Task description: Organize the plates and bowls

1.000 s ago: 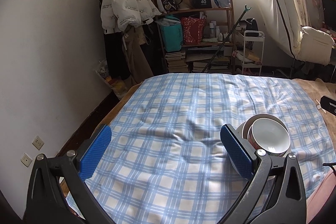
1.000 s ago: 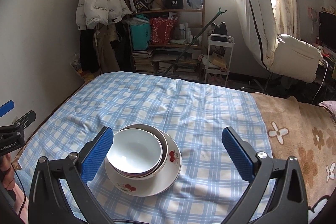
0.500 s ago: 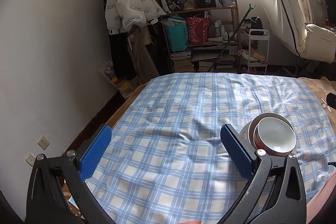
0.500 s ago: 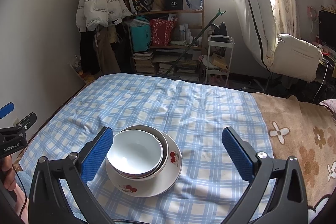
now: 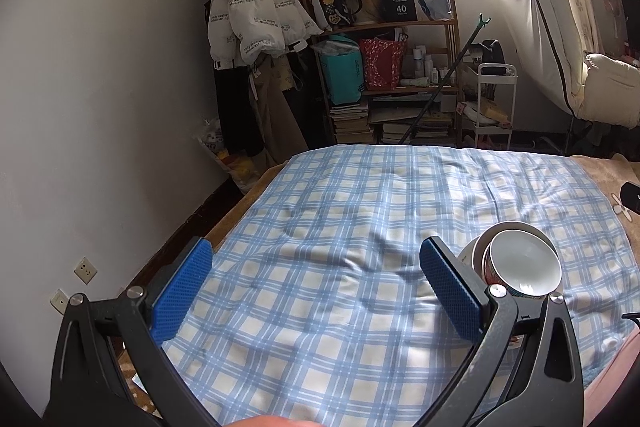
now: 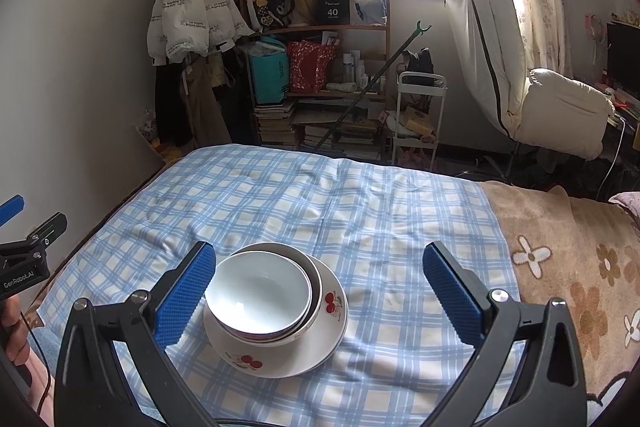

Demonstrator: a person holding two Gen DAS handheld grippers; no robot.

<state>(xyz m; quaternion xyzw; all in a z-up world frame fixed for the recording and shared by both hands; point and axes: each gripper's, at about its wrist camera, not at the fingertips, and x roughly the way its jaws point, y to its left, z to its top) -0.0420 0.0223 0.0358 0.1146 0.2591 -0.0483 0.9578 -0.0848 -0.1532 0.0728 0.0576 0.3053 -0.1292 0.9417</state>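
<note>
A white bowl [image 6: 260,293] sits nested in a second, slightly wider bowl [image 6: 314,277], and both rest on a white plate with red cherries [image 6: 324,331] on the blue checked cloth. My right gripper [image 6: 320,291] is open above the cloth, its left finger just beside the stack's left rim, nothing between the fingers. In the left wrist view the stacked bowls [image 5: 524,267] lie right of my open left gripper [image 5: 316,287], behind its right finger. The left gripper's tip [image 6: 24,239] shows at the right wrist view's left edge.
The checked cloth [image 6: 360,211] covers a bed with a brown flowered blanket [image 6: 568,267] on its right. A wall runs along the left. Beyond the bed's far end stand a cluttered shelf [image 6: 320,87], hung coats [image 6: 192,15], a small white cart [image 6: 420,115] and a covered chair [image 6: 560,115].
The left gripper has pulled back and tilted up, so the bowls sit lower right in its view. The right gripper rose slightly. Both stay open.
</note>
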